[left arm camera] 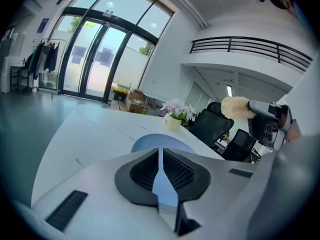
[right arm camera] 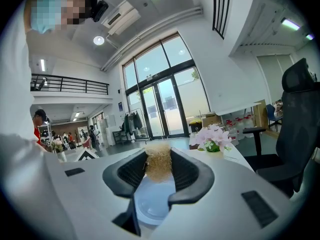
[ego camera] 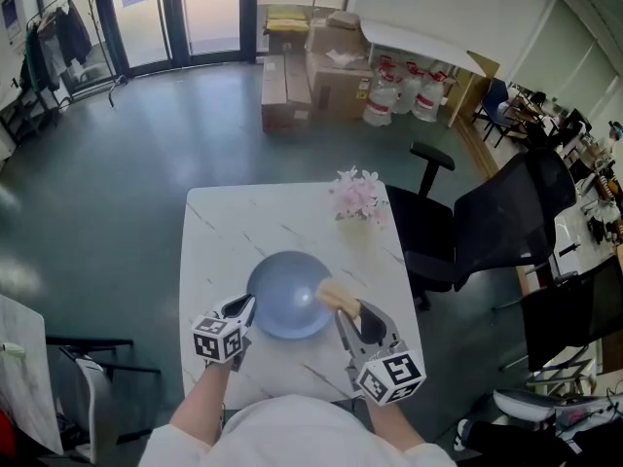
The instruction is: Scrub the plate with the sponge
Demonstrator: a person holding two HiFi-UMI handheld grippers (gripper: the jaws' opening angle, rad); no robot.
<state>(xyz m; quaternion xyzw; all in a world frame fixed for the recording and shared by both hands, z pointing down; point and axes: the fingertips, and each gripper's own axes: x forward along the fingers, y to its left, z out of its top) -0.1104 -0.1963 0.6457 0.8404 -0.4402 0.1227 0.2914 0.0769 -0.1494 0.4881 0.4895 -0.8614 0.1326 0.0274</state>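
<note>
A round blue plate (ego camera: 289, 305) lies flat on the white marble table (ego camera: 234, 232), near its front edge. My left gripper (ego camera: 244, 309) rests at the plate's left rim with its jaws almost together. In the left gripper view only a thin slit of the blue plate (left arm camera: 162, 140) shows between them at the left gripper (left arm camera: 160, 156). My right gripper (ego camera: 347, 306) is shut on a straw-coloured sponge (ego camera: 337, 296), held over the plate's right edge. In the right gripper view the sponge (right arm camera: 158, 166) sits between the pads of the right gripper (right arm camera: 158, 170), with the plate (right arm camera: 150, 204) below.
A small pot of pink flowers (ego camera: 356, 195) stands at the table's far right corner. Black office chairs (ego camera: 506, 222) crowd the right side. Cardboard boxes (ego camera: 321, 66) are stacked far back, and another chair (ego camera: 92, 373) stands at the lower left.
</note>
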